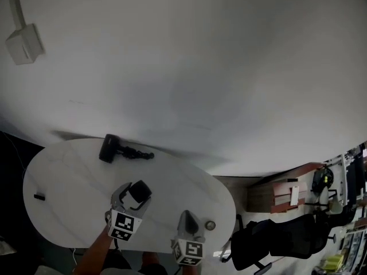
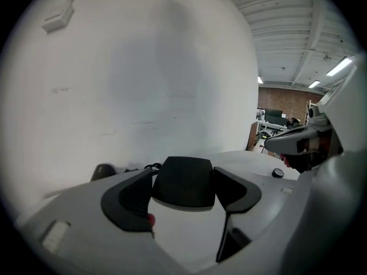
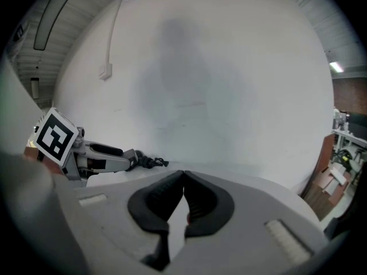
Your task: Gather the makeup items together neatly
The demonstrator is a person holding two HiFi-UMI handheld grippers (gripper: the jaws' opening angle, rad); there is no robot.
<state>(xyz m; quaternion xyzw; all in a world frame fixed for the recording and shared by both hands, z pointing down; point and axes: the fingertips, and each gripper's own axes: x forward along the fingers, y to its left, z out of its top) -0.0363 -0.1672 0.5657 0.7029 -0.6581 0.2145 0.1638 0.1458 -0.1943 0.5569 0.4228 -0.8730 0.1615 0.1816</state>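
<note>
My left gripper [image 1: 136,195] is shut on a black square compact [image 1: 140,192] over the white oval table [image 1: 74,222]; in the left gripper view the compact [image 2: 183,181] fills the gap between the dark pads. To its right, my right gripper [image 1: 187,221] hangs over the table's front part, shut and empty, its pads meeting [image 3: 183,189]. A black case with a black beaded cord [image 1: 117,149] lies near the table's far edge. At the far left lies a small black stick [image 1: 39,197], and a small round cap [image 1: 210,225] sits close right of the right gripper.
A white wall rises right behind the table, with a cable duct and box [image 1: 23,43] at upper left. Black office chairs [image 1: 275,239] and a wooden cabinet [image 1: 281,195] stand to the right of the table. The person's forearm [image 1: 94,251] reaches in at the bottom.
</note>
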